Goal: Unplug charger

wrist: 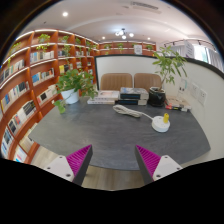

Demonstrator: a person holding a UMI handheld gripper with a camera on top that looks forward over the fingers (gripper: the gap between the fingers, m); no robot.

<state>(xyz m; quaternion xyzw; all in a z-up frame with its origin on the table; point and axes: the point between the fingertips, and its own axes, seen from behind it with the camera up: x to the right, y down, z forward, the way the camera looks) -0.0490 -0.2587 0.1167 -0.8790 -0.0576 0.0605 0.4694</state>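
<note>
A white round power socket hub sits on the grey table, with a small yellow-white charger plugged upright into its top. A white cable runs from the hub across the table towards the back. My gripper is open and empty, its magenta pads wide apart near the table's front edge. The hub lies well beyond the fingers, ahead and to the right of them.
A potted plant in a white pot stands at the table's back left, and a taller plant at the back right. A white box and a dark device lie at the back. Bookshelves line the left wall. Chairs stand behind the table.
</note>
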